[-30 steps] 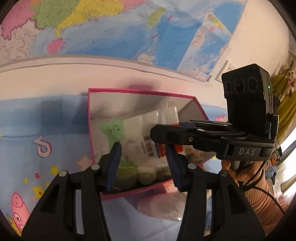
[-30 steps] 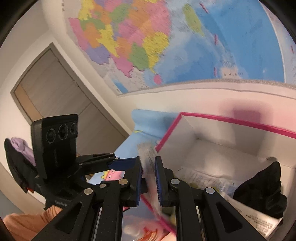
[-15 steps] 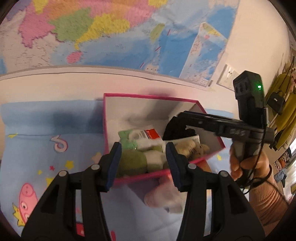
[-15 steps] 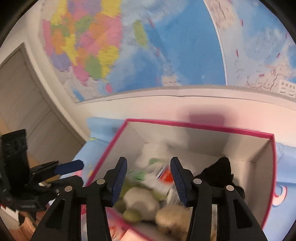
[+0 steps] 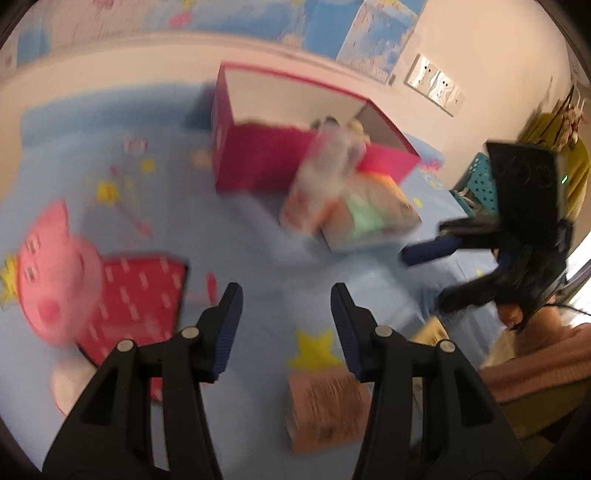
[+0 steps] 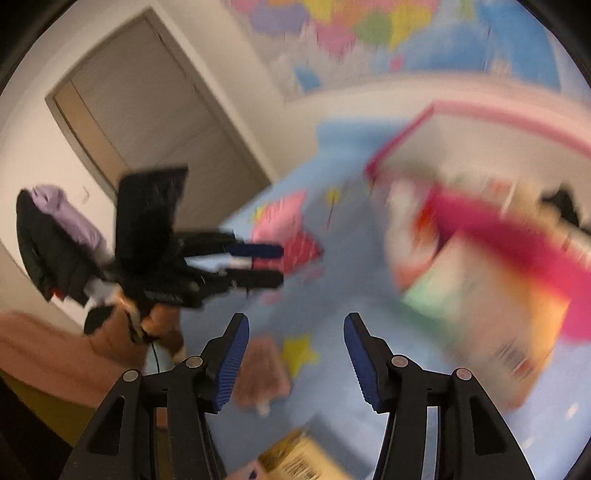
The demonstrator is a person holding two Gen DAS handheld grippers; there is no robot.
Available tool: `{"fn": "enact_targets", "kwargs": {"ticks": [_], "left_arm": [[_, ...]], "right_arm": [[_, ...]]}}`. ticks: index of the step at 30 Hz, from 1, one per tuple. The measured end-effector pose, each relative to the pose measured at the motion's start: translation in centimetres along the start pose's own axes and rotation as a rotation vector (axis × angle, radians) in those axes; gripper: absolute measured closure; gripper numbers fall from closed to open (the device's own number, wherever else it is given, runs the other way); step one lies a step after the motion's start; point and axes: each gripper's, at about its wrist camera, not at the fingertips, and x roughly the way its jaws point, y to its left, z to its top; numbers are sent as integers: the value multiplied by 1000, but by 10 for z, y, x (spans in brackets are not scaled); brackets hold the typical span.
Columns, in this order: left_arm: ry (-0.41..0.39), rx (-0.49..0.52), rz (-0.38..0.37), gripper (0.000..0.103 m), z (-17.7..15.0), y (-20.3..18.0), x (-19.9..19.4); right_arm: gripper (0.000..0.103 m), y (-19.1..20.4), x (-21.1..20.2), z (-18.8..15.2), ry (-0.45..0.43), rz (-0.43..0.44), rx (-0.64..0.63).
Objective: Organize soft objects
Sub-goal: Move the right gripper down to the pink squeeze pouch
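Observation:
Both views are blurred by motion. A pink box (image 5: 258,162) stands on the blue bedspread by the wall; it also shows in the right wrist view (image 6: 517,236). A clear bag of soft things (image 5: 325,177) leans on its front, beside a flat colourful pack (image 5: 369,218). My left gripper (image 5: 286,325) is open and empty above the bedspread, short of the box. My right gripper (image 6: 295,358) is open and empty; it shows in the left wrist view (image 5: 436,251) right of the box. A brownish pack (image 5: 325,406) lies near the left gripper and shows in the right wrist view (image 6: 262,373).
A pink pig print (image 5: 59,273) with a red dress is on the bedspread (image 5: 240,258) at left. A teal basket (image 5: 476,177) stands at right. A map (image 6: 406,33) hangs on the wall and a door (image 6: 147,110) is at left. A yellowish pack (image 6: 299,461) lies near the bottom edge.
Both grippers have pulled back and tilted down from the box. The right gripper, shut on a pack a second ago, is now open and empty. The box's inside has dropped from view.

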Motion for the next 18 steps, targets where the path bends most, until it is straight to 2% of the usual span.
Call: {"fn": "enact_targets", "kwargs": {"ticks": [4, 7, 14, 18], "left_arm": [[31, -21, -6, 52, -28, -4, -2], [52, -19, -10, 52, -43, -10, -4], [101, -46, -1, 52, -68, -7, -5], [113, -40, 5, 52, -78, -8, -3]], "right_arm": [[48, 3, 38, -18, 105, 29, 38], [48, 6, 56, -21, 144, 43, 36], [48, 12, 74, -20, 155, 20, 27], [48, 18, 68, -36, 159, 22, 19]]}}
